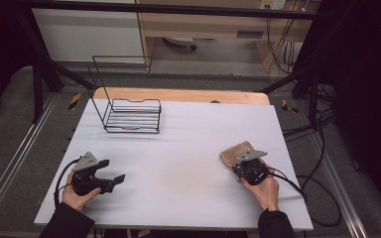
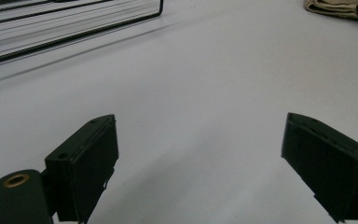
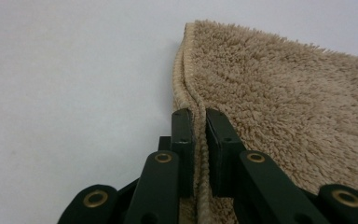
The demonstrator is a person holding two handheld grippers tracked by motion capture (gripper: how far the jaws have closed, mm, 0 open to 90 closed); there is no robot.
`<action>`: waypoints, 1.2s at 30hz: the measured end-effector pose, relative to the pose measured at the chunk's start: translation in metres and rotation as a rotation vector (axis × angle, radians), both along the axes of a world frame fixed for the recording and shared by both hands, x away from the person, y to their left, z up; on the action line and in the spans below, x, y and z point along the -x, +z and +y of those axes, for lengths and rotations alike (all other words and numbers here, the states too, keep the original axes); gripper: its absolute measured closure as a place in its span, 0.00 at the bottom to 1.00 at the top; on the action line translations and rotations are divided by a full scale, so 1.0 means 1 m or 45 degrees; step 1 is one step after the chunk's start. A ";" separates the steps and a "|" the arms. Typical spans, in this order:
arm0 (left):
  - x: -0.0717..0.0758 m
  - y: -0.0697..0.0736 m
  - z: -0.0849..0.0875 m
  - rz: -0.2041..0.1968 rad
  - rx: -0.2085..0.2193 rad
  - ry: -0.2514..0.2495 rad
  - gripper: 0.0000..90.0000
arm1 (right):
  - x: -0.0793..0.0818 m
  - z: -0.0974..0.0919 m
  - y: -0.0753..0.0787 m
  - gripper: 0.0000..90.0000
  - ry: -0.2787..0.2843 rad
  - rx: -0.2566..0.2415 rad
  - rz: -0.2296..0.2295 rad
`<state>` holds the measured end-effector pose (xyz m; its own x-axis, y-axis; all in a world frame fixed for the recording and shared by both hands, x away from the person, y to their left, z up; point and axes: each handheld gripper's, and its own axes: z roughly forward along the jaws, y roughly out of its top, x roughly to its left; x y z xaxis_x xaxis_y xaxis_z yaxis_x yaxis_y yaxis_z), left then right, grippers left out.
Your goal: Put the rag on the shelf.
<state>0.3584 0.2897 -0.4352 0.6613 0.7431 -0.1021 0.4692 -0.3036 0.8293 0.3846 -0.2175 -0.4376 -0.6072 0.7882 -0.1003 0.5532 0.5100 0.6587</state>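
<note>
While both hands rest on the white table:
Right gripper: jaws nearly together, pinching the hemmed edge of the beige towel.
Towel: flat on the table's right side, just ahead of the right hand.
Left gripper: jaws spread wide, nothing between them.
Wire rack: far left, well apart from the towel.

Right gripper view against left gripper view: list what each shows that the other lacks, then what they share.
Right gripper view alone: the right gripper, its jaws shut on the hemmed edge of the beige towel, with the pile up close.
Left gripper view alone: the left gripper with jaws wide apart and nothing between them, and the black wire rack.
Shared: the white table and the towel.
</note>
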 end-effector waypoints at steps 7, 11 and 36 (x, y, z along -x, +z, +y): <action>0.000 0.000 0.000 -0.002 -0.003 0.002 0.12 | 0.003 -0.004 0.015 0.92 -0.032 -0.127 0.007; 0.000 0.000 0.000 -0.003 -0.006 0.005 0.12 | 0.005 0.001 0.023 0.92 -0.022 -0.210 0.010; 0.001 0.000 0.000 -0.003 -0.020 0.012 0.12 | 0.003 0.105 0.032 0.92 0.141 -0.376 0.103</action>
